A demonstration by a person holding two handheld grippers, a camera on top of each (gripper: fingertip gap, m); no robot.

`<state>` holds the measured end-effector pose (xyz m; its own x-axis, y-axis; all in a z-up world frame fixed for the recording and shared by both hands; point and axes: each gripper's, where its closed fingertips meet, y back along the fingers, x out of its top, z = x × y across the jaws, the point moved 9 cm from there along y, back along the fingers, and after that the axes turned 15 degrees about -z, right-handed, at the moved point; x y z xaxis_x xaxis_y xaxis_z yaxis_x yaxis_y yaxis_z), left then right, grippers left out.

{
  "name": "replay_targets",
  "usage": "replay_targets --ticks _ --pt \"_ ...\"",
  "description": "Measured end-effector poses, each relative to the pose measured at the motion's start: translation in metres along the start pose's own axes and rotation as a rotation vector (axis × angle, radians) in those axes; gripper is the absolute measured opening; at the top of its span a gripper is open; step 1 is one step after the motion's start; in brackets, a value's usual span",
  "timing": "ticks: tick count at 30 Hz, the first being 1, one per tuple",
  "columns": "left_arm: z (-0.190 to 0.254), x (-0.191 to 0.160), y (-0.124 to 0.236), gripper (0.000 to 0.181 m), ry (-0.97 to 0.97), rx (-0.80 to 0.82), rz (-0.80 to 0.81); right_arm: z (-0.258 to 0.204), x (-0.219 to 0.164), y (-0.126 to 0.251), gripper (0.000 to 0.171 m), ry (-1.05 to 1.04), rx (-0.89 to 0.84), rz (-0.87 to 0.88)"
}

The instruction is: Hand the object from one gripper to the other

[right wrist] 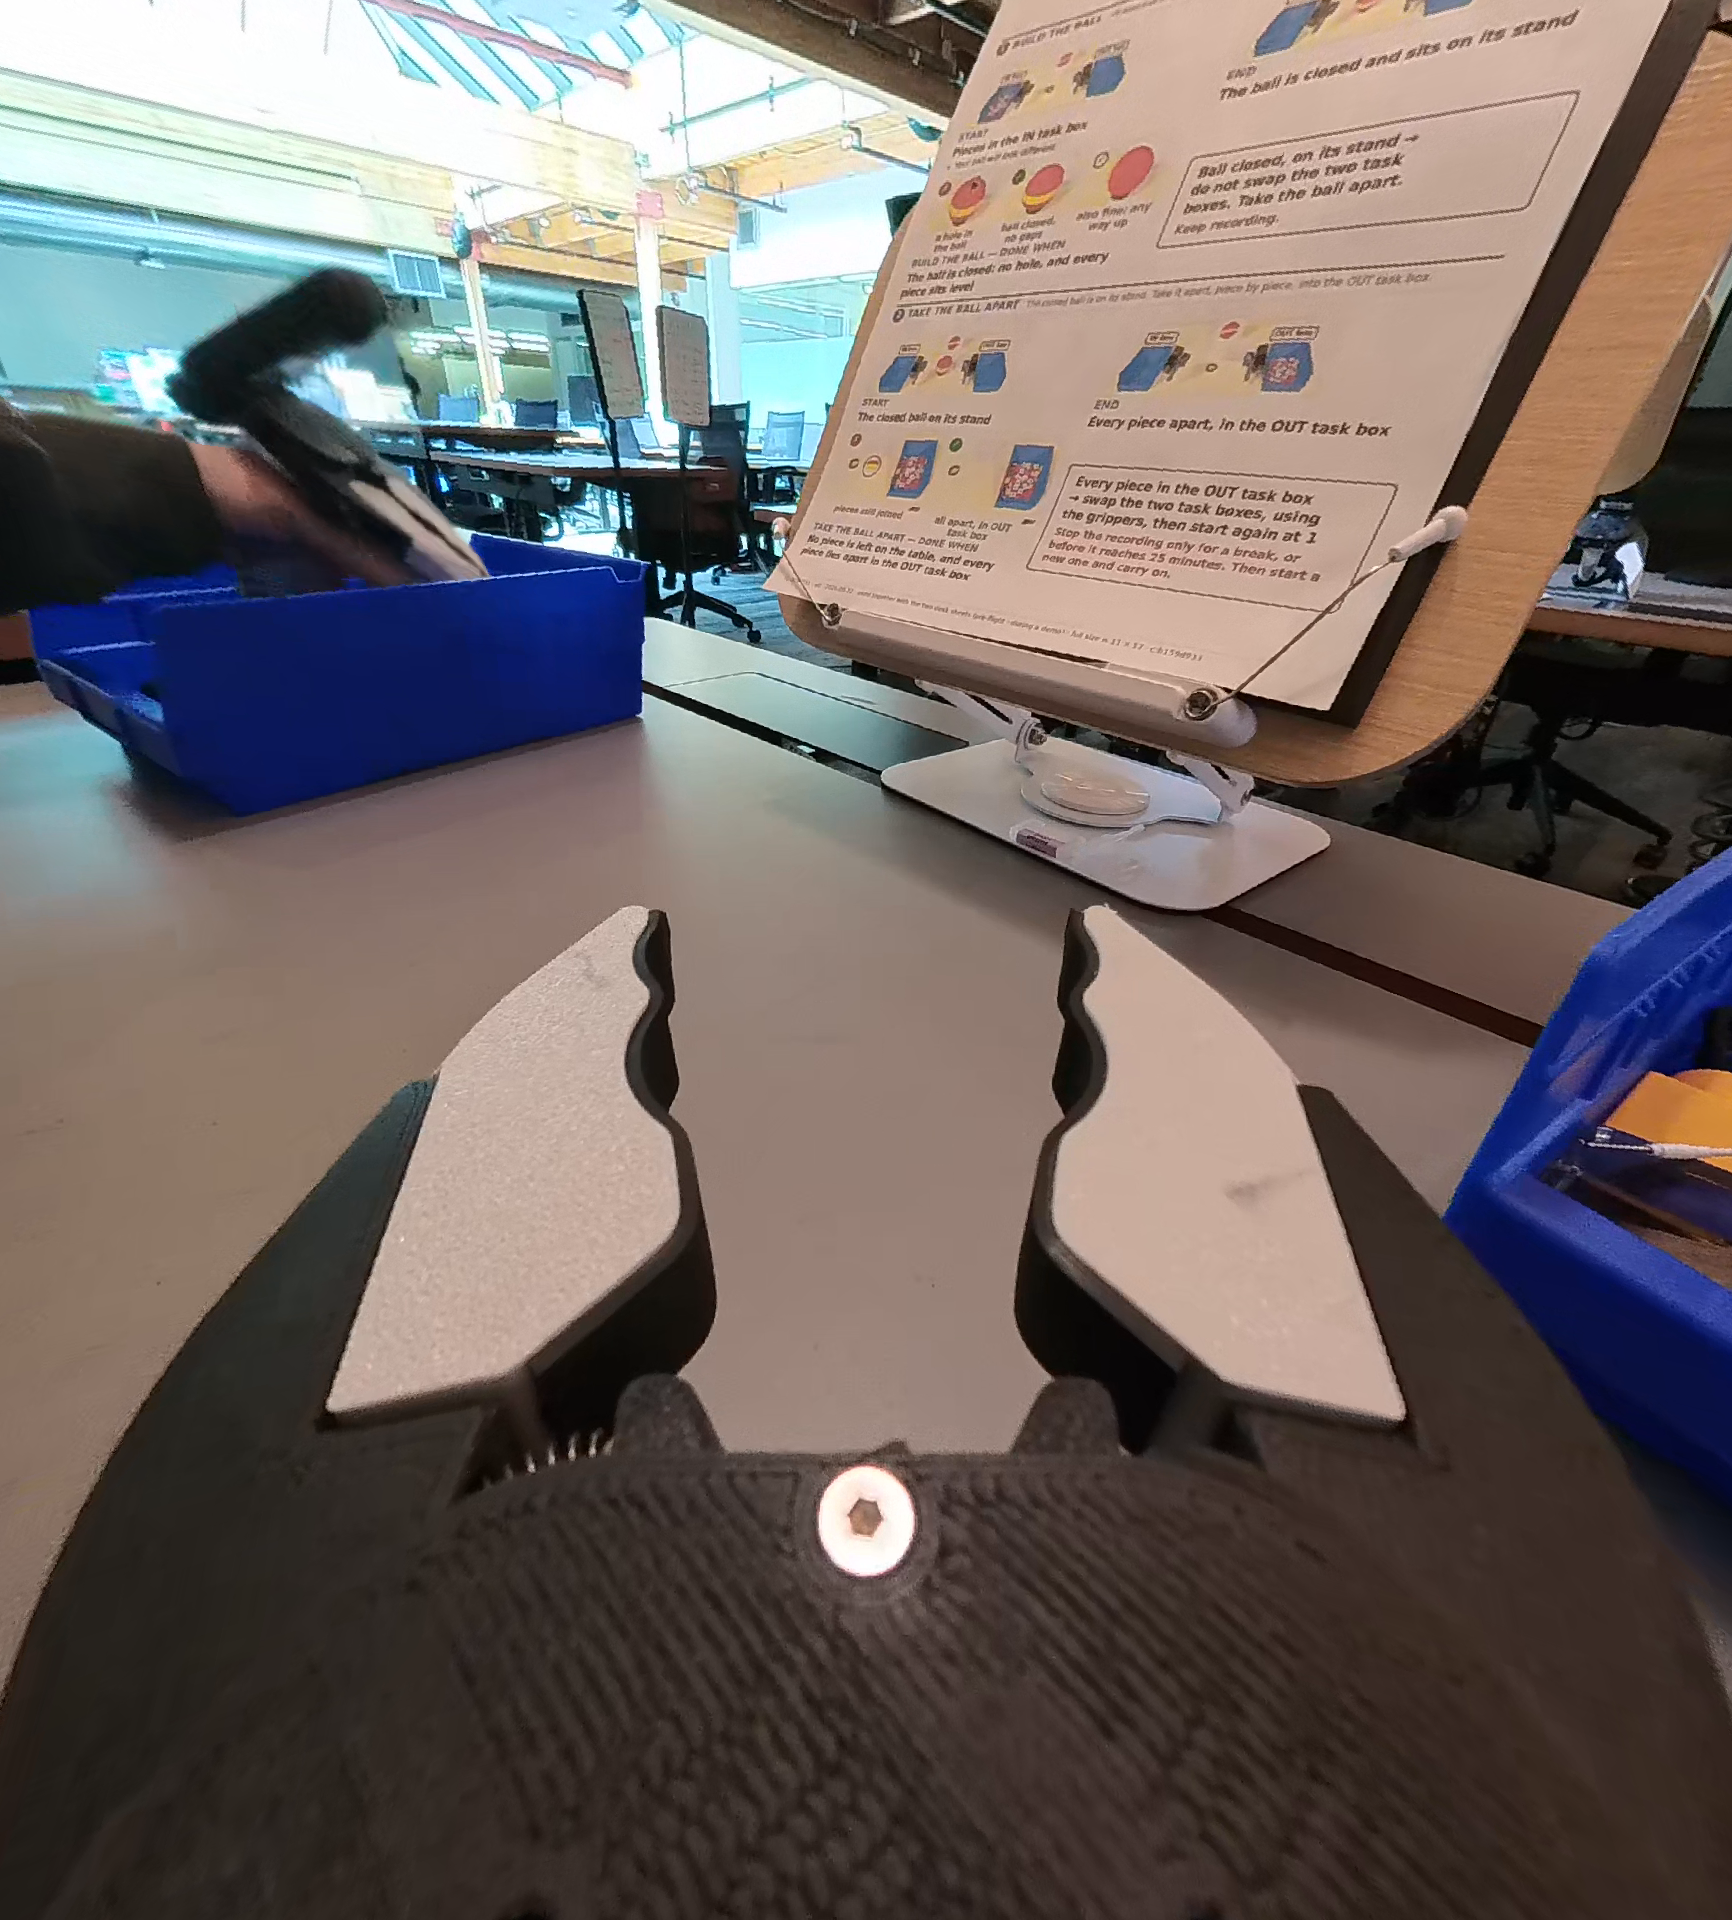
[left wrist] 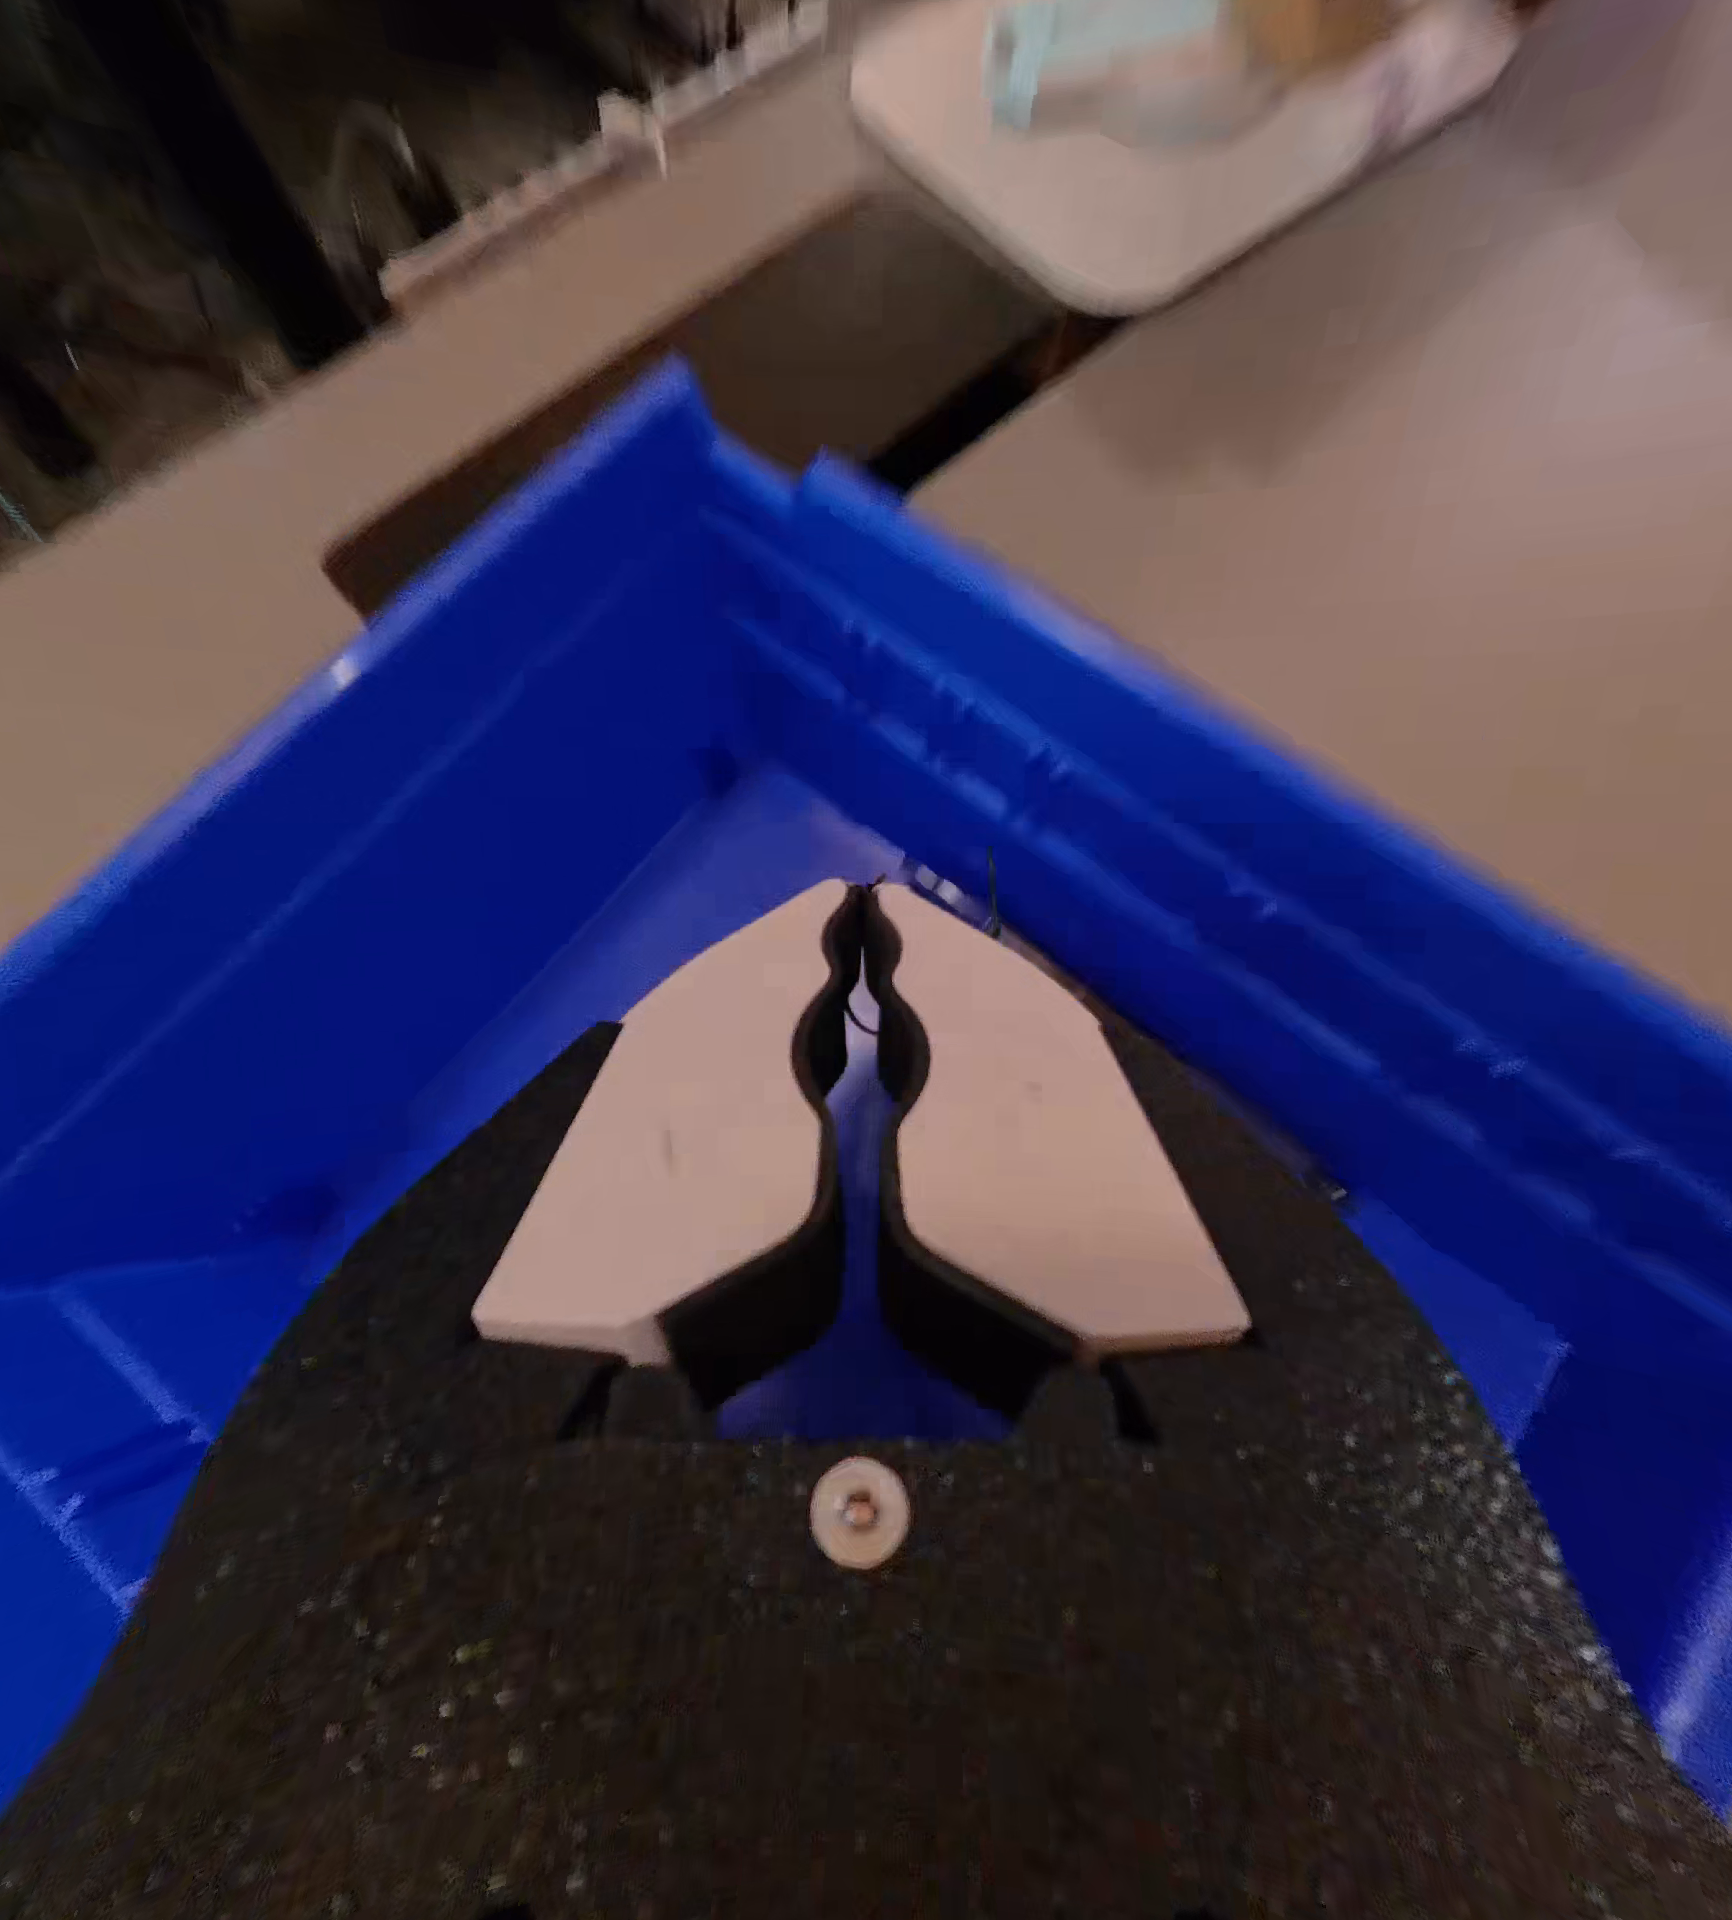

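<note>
In the left wrist view, the left gripper (left wrist: 863,902) is pointed down into a corner of a blue bin (left wrist: 405,894). Its fingers are closed together; something thin and dark is seen at the tips, too small to name.

In the right wrist view, the right gripper (right wrist: 867,935) is held low over the grey table (right wrist: 218,987), wide open with nothing in it. At the far left, the left gripper (right wrist: 394,520) is tilted down into the blue bin (right wrist: 384,675). At the near right, another blue bin (right wrist: 1620,1309) is filled with coloured pieces (right wrist: 1703,1127).

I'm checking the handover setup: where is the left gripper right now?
The left gripper is down inside the far-left blue bin, fingertips at its corner.

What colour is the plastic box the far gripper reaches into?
Blue; the plastic box shows best in the right wrist view.
</note>
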<state>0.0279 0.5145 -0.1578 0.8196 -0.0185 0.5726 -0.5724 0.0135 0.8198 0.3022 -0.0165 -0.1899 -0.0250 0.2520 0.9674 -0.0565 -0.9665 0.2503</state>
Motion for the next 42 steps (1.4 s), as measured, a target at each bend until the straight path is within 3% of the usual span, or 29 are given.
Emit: replay_targets --ticks 5,9,14,20,31,35,42 --pt "0.058 0.033 0.063 0.0 -0.027 -0.129 0.387 -0.01 0.002 -0.004 0.074 -0.037 0.087 0.028" --pt "0.14 0.052 0.083 0.0 -0.065 -0.34 0.647 -0.034 0.007 -0.016 0.075 -0.057 0.241 0.041" --pt "0.253 0.063 0.046 0.0 -0.052 -0.721 0.861 -0.078 0.02 -0.025 0.056 -0.045 0.464 0.113" --pt "0.337 0.075 -0.028 0.0 -0.092 -1.02 0.888 -0.097 0.03 -0.02 0.03 -0.151 0.667 0.241" --pt "0.366 0.079 -0.064 0.0 -0.109 -1.126 0.886 -0.095 0.026 -0.024 0.018 -0.293 0.794 0.237" --pt "0.367 0.076 -0.066 0.0 -0.11 -1.123 0.871 -0.096 0.025 -0.024 0.0 -0.259 0.779 0.23" --pt "0.367 0.075 -0.067 0.0 -0.126 -1.061 0.856 -0.095 0.023 -0.025 0.009 -0.226 0.766 0.195"
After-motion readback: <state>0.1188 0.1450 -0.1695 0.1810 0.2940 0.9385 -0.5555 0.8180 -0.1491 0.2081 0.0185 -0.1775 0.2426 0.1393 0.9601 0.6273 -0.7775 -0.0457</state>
